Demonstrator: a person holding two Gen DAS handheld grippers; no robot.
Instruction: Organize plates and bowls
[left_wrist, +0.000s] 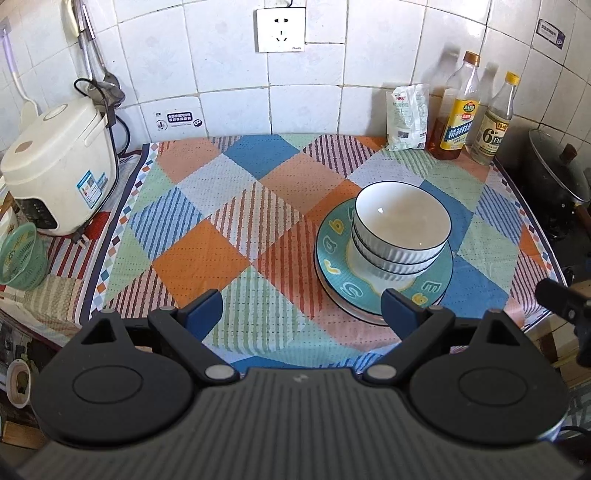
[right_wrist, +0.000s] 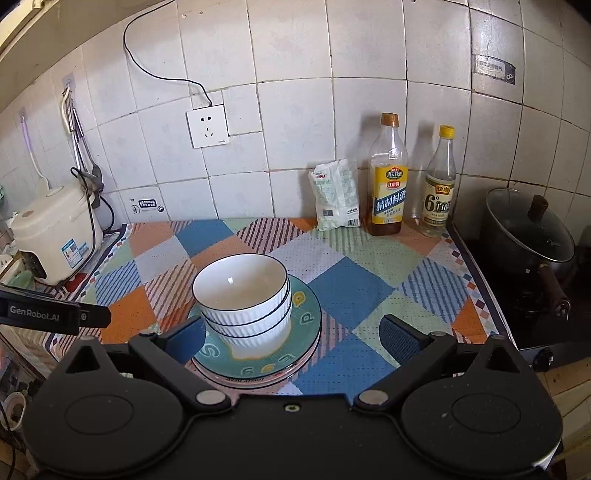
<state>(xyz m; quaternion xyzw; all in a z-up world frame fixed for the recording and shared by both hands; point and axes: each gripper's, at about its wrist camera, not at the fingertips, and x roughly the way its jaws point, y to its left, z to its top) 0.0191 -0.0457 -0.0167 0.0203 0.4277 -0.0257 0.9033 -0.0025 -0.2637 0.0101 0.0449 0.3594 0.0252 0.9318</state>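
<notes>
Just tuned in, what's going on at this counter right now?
A person holds two grippers above a patchwork tablecloth. Three white ribbed bowls sit nested on a teal lettered plate, which tops other plates. The left gripper and the right gripper are both open and empty, touching nothing. The stacking looks done.

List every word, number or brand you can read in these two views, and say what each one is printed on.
"GenRobot.AI": left gripper body, seen from the right wrist.
"6°": clear bottle label.
"精制料酒": yellow-label bottle.
Letters such as "S", "E", "P": teal plate rim.
Too small or blurred: white packet, rice cooker sticker, wall stickers, socket mark.
</notes>
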